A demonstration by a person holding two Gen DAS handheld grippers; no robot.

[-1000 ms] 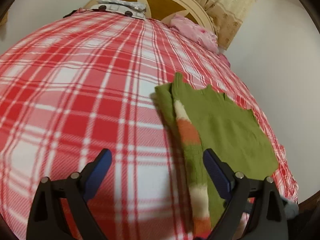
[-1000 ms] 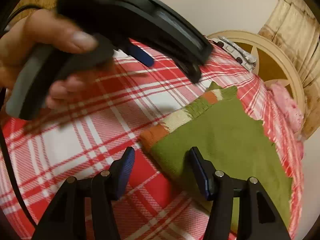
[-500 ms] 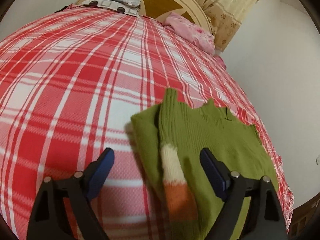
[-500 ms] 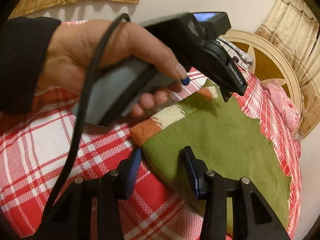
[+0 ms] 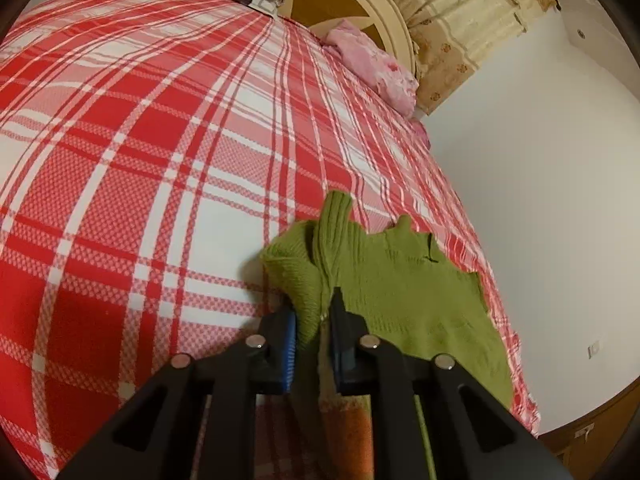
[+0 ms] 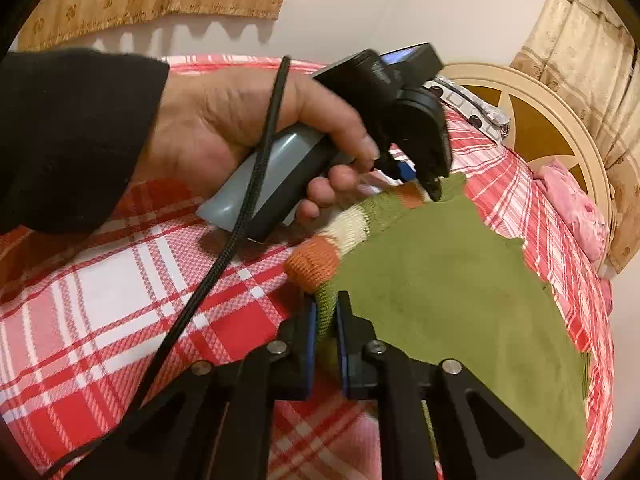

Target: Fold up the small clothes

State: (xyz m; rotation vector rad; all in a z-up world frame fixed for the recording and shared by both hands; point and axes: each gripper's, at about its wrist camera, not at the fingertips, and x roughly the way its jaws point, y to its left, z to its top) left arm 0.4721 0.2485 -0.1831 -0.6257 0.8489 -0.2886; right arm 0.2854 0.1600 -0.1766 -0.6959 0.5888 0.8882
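We are at the gripping step: the green sweater (image 6: 452,280) lies flat on the plaid bedspread (image 5: 140,160), striped sleeve folded along its edge. Our left gripper (image 5: 314,320) has just closed onto the folded edge up near the shoulder — our right gripper (image 6: 326,316) has just pinched the same edge lower down. Next, we judge, both must lift together and carry that side across, keeping the fold straight.
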